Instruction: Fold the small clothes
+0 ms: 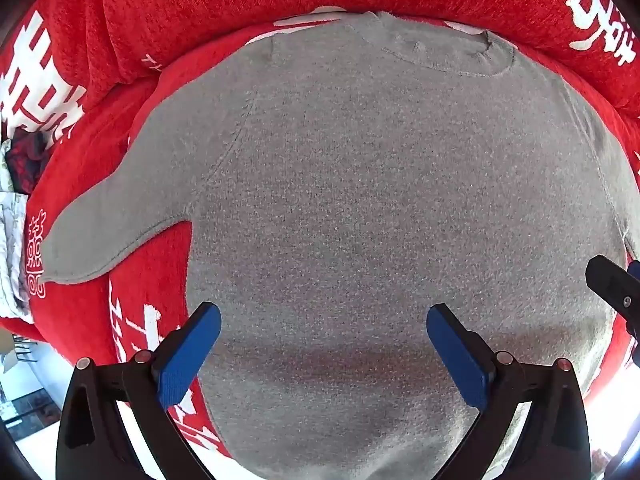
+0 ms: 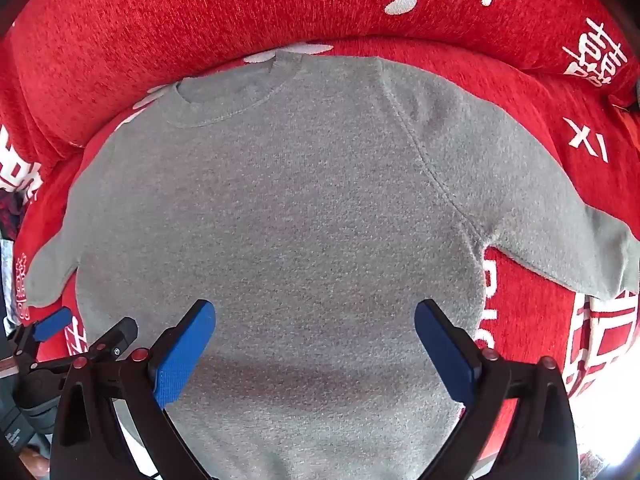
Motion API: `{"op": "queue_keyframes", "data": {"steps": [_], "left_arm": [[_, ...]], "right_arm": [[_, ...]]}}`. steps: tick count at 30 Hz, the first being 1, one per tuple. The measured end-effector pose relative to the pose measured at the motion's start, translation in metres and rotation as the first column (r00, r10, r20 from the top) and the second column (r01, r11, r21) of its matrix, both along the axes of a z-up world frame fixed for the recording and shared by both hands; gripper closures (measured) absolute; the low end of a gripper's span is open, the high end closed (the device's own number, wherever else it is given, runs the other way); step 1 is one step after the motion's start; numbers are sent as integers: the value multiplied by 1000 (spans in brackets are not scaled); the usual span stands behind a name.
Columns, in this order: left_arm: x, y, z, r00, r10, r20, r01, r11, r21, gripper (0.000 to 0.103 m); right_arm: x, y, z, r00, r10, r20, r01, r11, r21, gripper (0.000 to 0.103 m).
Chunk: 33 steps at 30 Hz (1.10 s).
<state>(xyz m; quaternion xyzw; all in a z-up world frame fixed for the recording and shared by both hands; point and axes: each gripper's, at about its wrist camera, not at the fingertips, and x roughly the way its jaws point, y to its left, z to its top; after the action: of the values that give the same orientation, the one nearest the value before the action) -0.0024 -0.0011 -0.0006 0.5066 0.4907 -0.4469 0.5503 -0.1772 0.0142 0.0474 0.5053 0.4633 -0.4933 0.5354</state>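
A small grey sweatshirt [image 1: 360, 200] lies flat and spread out on a red cover, neck hole at the far side, one sleeve [image 1: 112, 220] stretched out to the left. The right wrist view shows the same sweatshirt [image 2: 280, 220] with its other sleeve [image 2: 560, 232] stretched to the right. My left gripper [image 1: 323, 344] hangs above the lower body of the garment, open, nothing between its blue pads. My right gripper [image 2: 315, 340] is also open above the lower body, empty. Each gripper shows at the edge of the other's view: right gripper [image 1: 616, 292], left gripper [image 2: 72, 340].
The red cover [image 1: 200, 8] with white characters rises into a padded backrest behind the sweatshirt. At the far left lie dark patterned cloth [image 1: 24, 160] and a pale quilted item [image 1: 10, 248]. A bright floor shows beyond the near edge.
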Motion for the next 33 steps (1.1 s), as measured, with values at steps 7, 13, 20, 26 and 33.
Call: {"op": "queue_keyframes", "data": {"steps": [7,13,20,26,33], "left_arm": [[-10,2,0,1000,4,-4,-4,1000,1,0],[-14,-1,3,1000,-12,5,12,1000,-2,0],[1,1,2,1000,-26,1,26,1000,3,0],[1,1,2,1000,-24,-2,25,1000,3,0],[5,2,0,1000,-21,-7,22,1000,7,0]], "right_arm": [[0,-1,-3,1000,-4,-1,4,1000,-2,3],[10,-2,-8,1000,-7,3,7,1000,-2,3],[7,0,-2,1000,-1,-2,1,1000,-2,3],[6,0,-3,1000,1,0,-1,1000,-3,3],[7,0,-3,1000,25,-4,-25,1000,-3,3]]}}
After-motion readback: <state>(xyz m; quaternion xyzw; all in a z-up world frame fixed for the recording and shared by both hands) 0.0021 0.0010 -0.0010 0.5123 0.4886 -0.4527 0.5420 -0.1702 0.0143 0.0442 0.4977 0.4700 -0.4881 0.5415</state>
